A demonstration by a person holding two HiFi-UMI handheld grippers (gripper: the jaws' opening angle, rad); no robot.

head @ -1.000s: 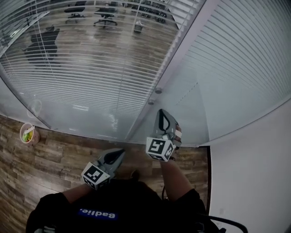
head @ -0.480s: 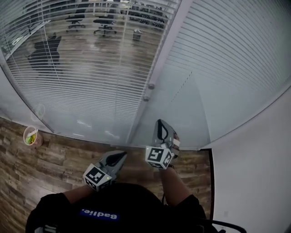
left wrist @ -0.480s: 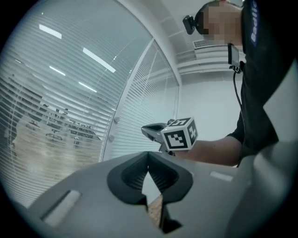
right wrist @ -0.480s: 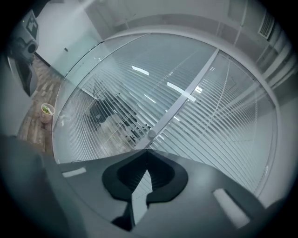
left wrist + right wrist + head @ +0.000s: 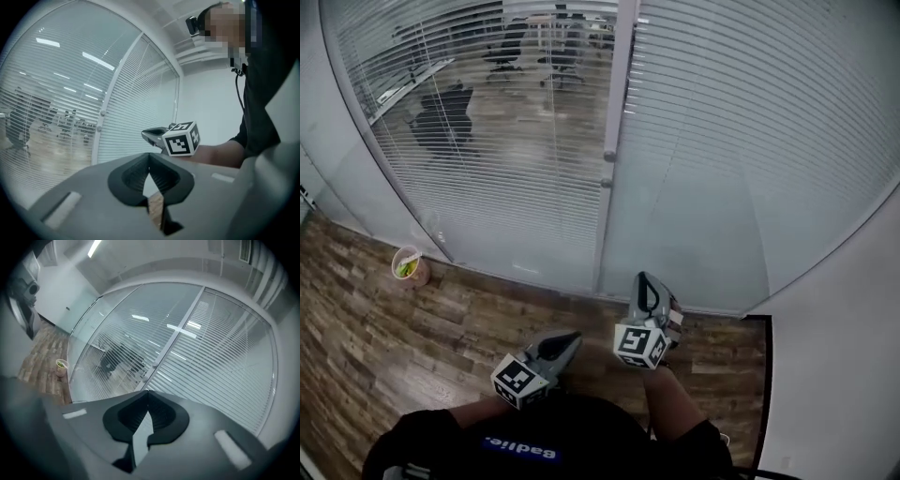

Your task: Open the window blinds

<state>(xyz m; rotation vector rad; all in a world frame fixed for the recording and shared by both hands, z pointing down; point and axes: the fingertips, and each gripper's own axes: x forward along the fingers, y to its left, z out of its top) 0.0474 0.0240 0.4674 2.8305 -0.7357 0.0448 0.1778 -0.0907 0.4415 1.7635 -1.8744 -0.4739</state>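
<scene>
White slatted blinds hang behind a glass wall. The left panel's blinds (image 5: 506, 141) let office chairs show through, while the right panel's blinds (image 5: 759, 122) look denser. A pale frame post (image 5: 617, 94) with two small knobs (image 5: 607, 169) divides the panels. My right gripper (image 5: 649, 284) is shut and empty, pointing at the foot of the glass just right of the post. My left gripper (image 5: 565, 343) is lower and to the left over the wood floor, also shut and empty. The right gripper view has the post (image 5: 180, 336) ahead. The left gripper view catches the right gripper (image 5: 154, 136) beside it.
Wood-look floor (image 5: 384, 337) runs up to the glass. A small cup with something green in it (image 5: 409, 265) stands on the floor at the left, by the glass. A white wall (image 5: 834, 375) closes off the right side.
The head view has swung, so the post now stands upright in the picture and the cup sits further right. Both grippers sit lower in the picture, still shut and empty.
</scene>
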